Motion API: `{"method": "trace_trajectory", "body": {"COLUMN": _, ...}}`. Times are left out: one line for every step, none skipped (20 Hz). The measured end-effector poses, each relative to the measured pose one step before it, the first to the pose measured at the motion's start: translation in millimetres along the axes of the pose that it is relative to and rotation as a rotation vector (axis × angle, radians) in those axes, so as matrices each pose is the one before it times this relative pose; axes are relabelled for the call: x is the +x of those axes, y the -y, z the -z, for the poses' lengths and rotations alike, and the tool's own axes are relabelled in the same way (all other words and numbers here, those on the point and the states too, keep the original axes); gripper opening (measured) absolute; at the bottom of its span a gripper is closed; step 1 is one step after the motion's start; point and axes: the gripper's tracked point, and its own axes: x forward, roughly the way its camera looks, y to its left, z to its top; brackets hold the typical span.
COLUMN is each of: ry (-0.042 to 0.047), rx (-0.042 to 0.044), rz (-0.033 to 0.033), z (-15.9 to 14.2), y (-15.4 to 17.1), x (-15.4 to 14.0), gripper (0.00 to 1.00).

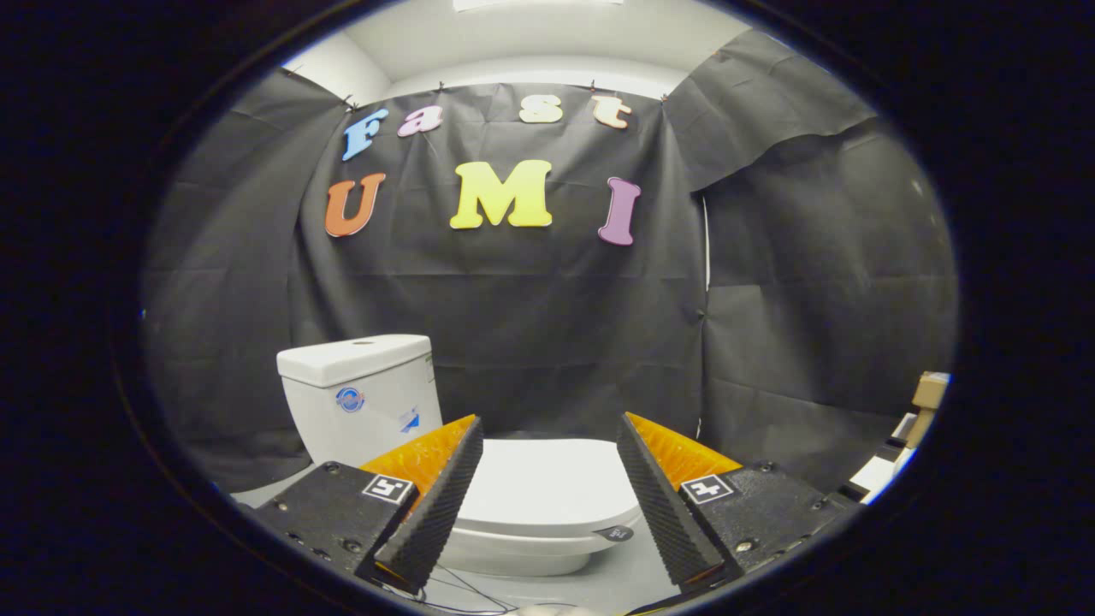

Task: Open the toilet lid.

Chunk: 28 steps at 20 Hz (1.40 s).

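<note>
Lid: the toilet lid (547,483) is seen shut, nothing lifted yet.
Tongs: the tongs (547,453) are held wide, empty, short of it.

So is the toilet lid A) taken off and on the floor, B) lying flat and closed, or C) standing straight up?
B: the toilet lid lies flat and closed on the bowl, in front of the tank. The gripper has its jaws spread wide open with the lid seen between them, and they are not touching it yet.
</note>
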Motion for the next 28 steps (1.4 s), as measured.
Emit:
{"method": "trace_trajectory", "body": {"ry": -0.00128, "rx": -0.00222, "rz": -0.00177, "z": 0.1, "y": -0.89, "x": 0.48, "gripper": 0.99}}
{"method": "trace_trajectory", "body": {"ry": -0.00182, "rx": 0.00535, "rz": -0.00286, "z": -0.47, "y": -0.71, "x": 0.7, "gripper": 0.99}}
{"method": "trace_trajectory", "body": {"ry": -0.00007, "rx": 0.00687, "rz": -0.00389, "z": -0.79, "y": 0.4, "x": 2.93, "gripper": 0.99}}
{"method": "trace_trajectory", "body": {"ry": 0.00289, "rx": 0.00217, "rz": 0.00028, "z": -1.61, "y": 0.37, "x": 4.12, "gripper": 0.99}}
{"method": "trace_trajectory", "body": {"ry": 0.00193, "rx": -0.00134, "rz": -0.00032, "z": -1.34, "y": 1.94, "x": 5.37, "gripper": 0.99}}
{"method": "trace_trajectory", "body": {"ry": 0.00312, "rx": -0.0007, "rz": -0.00297, "z": -1.81, "y": 1.34, "x": 5.64, "gripper": 0.99}}
{"method": "trace_trajectory", "body": {"ry": -0.00227, "rx": 0.0054, "rz": -0.00357, "z": 0.42, "y": 1.59, "x": 8.31, "gripper": 0.99}}
{"method": "trace_trajectory", "body": {"ry": -0.00154, "rx": 0.00868, "rz": -0.00521, "z": -2.03, "y": 3.79, "x": 8.86, "gripper": 0.99}}
{"method": "trace_trajectory", "body": {"ry": -0.00776, "rx": 0.01096, "rz": -0.01663, "z": 0.36, "y": 1.66, "x": 9.46, "gripper": 0.99}}
{"method": "trace_trajectory", "body": {"ry": -0.0129, "rx": 0.01682, "rz": -0.01459, "z": 1.72, "y": 1.93, "x": 9.01, "gripper": 0.99}}
{"method": "trace_trajectory", "body": {"ry": -0.00863, "rx": 0.01874, "rz": -0.01015, "z": 2.51, "y": 5.24, "x": 8.69, "gripper": 0.99}}
{"method": "trace_trajectory", "body": {"ry": -0.00991, "rx": 0.01714, "rz": 0.00012, "z": 3.19, "y": 7.75, "x": 7.97, "gripper": 0.99}}
{"method": "trace_trajectory", "body": {"ry": -0.01208, "rx": 0.0164, "rz": 0.00493, "z": 5.26, "y": 9.27, "x": 8.0, "gripper": 0.99}}
{"method": "trace_trajectory", "body": {"ry": -0.01943, "rx": 0.01071, "rz": 0.00485, "z": 6.47, "y": 8.46, "x": 6.72, "gripper": 0.99}}
{"method": "trace_trajectory", "body": {"ry": -0.01215, "rx": 0.00772, "rz": 0.00943, "z": 8.5, "y": 9.14, "x": 5.61, "gripper": 0.99}}
{"method": "trace_trajectory", "body": {"ry": -0.01263, "rx": 0.00735, "rz": 0.00646, "z": 5.51, "y": 8.91, "x": 5.67, "gripper": 0.99}}
{"method": "trace_trajectory", "body": {"ry": -0.01206, "rx": 0.00783, "rz": 0.00241, "z": 7.48, "y": 7.89, "x": 6.32, "gripper": 0.99}}
{"method": "trace_trajectory", "body": {"ry": -0.0167, "rx": 0.01392, "rz": 0.00415, "z": 7.25, "y": 7.97, "x": 4.97, "gripper": 0.99}}
{"method": "trace_trajectory", "body": {"ry": -0.01709, "rx": 0.02008, "rz": 0.00139, "z": 8.26, "y": 8.85, "x": 6.33, "gripper": 0.99}}
{"method": "trace_trajectory", "body": {"ry": -0.01985, "rx": 0.02728, "rz": -0.00057, "z": 6.08, "y": 6.61, "x": 4.71, "gripper": 0.99}}
{"method": "trace_trajectory", "body": {"ry": -0.02266, "rx": 0.04094, "rz": -0.00401, "z": 7.65, "y": 6.2, "x": 3.91, "gripper": 0.99}}
{"method": "trace_trajectory", "body": {"ry": -0.02326, "rx": 0.05019, "rz": -0.00869, "z": 8.79, "y": 5.72, "x": 4.72, "gripper": 0.99}}
{"method": "trace_trajectory", "body": {"ry": -0.02502, "rx": 0.0354, "rz": -0.00401, "z": 8.74, "y": 5.56, "x": 5.17, "gripper": 0.99}}
{"method": "trace_trajectory", "body": {"ry": -0.02426, "rx": 0.02744, "rz": -0.00691, "z": 10.44, "y": 5.51, "x": 5.84, "gripper": 0.99}}
{"method": "trace_trajectory", "body": {"ry": -0.0174, "rx": 0.02307, "rz": 0.00187, "z": 6.59, "y": 6.82, "x": 4.71, "gripper": 0.99}}
{"method": "trace_trajectory", "body": {"ry": -0.01866, "rx": 0.0283, "rz": 0.00151, "z": 7.63, "y": 9.16, "x": 5.38, "gripper": 0.99}}
{"method": "trace_trajectory", "body": {"ry": -0.01797, "rx": 0.03186, "rz": 0.00666, "z": 7.04, "y": 9.08, "x": 4.69, "gripper": 0.99}}
{"method": "trace_trajectory", "body": {"ry": -0.02357, "rx": 0.04047, "rz": 0.00224, "z": 7.08, "y": 8.64, "x": 4.19, "gripper": 0.99}}
